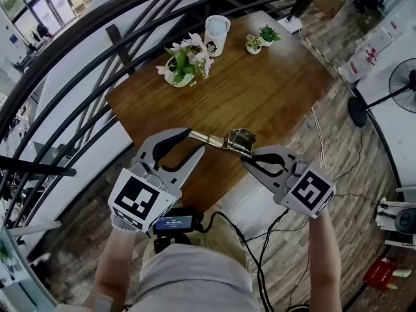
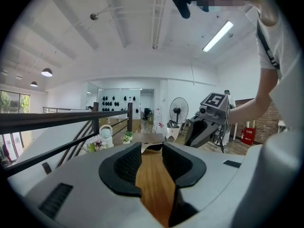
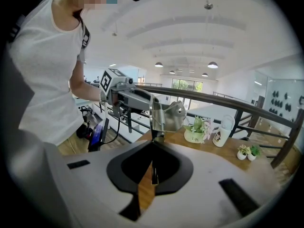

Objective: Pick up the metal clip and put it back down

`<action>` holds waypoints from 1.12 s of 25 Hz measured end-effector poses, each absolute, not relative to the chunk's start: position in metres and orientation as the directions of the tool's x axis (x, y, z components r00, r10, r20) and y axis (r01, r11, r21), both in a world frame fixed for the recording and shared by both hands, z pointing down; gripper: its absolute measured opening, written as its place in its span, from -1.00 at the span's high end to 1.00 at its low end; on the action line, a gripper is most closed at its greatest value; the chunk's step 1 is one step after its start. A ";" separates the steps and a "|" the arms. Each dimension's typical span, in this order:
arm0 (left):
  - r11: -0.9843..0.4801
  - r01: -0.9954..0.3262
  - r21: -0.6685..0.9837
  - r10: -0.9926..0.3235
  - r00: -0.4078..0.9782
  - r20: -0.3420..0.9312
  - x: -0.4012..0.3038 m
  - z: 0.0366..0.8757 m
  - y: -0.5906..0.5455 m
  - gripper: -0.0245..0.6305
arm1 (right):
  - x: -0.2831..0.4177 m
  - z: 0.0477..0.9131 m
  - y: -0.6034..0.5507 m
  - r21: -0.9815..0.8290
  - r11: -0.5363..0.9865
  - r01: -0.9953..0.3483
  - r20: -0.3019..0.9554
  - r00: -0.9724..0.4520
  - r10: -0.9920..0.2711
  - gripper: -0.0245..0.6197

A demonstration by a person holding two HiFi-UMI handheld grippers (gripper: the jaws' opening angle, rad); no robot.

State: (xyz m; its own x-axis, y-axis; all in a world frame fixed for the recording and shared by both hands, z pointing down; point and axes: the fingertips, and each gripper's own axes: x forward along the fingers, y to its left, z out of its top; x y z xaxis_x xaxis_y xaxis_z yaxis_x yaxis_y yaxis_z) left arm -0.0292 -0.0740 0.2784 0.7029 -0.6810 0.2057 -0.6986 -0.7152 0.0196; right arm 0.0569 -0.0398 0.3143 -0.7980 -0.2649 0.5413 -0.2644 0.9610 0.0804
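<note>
Dark, reddish-brown planks form the square table, which stands beside a black metal railing of curved bars. On its far half sit a white pot of pink and white flowers, a tall white mug with a small printed figure, and two little white pots of green succulents. Grey wood-look flooring lies around the table, with black cables trailing across it and a floor fan off to the right.

Above the table's near edge, the metal clip hangs in the air between both tools, clear of the wood. It is a brass-toned spring clamp: a thin, flat strip on the left widens into a folded, shiny sheet-metal body with a coiled spring on the right.

The left gripper, with a pale grey shell and ribbed black pads, has its jaws drawn narrow, with the clip's flat strip spanning the gap at the tips and touching both pads. The right gripper has its jaws pressed almost together on a thin plate of the clip's body, which stands upright just past its tips.
</note>
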 end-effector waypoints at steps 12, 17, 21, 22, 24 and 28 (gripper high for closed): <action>-0.688 -0.724 0.057 -0.689 0.676 0.262 -0.020 0.312 -0.099 0.49 | 0.067 0.341 -0.066 0.022 0.974 -0.226 0.572 -0.796 -0.198 0.89; -0.666 -0.742 0.072 -0.699 0.655 0.288 -0.021 0.327 -0.112 0.49 | 0.067 0.354 -0.081 -0.016 0.980 -0.197 0.575 -0.804 -0.152 0.89; -0.649 -0.756 0.081 -0.701 0.637 0.320 -0.018 0.342 -0.120 0.49 | 0.071 0.367 -0.091 -0.051 0.985 -0.163 0.586 -0.804 -0.102 0.89; -0.644 -0.760 0.084 -0.703 0.632 0.328 -0.017 0.347 -0.122 0.49 | 0.072 0.371 -0.093 -0.060 0.986 -0.154 0.590 -0.802 -0.090 0.89; -0.636 -0.767 0.091 -0.703 0.624 0.342 -0.016 0.355 -0.127 0.49 | 0.074 0.378 -0.100 -0.075 0.988 -0.138 0.597 -0.800 -0.067 0.89; -0.611 -0.783 0.118 -0.707 0.607 0.362 -0.015 0.371 -0.136 0.49 | 0.076 0.392 -0.112 -0.102 0.989 -0.106 0.606 -0.795 -0.023 0.89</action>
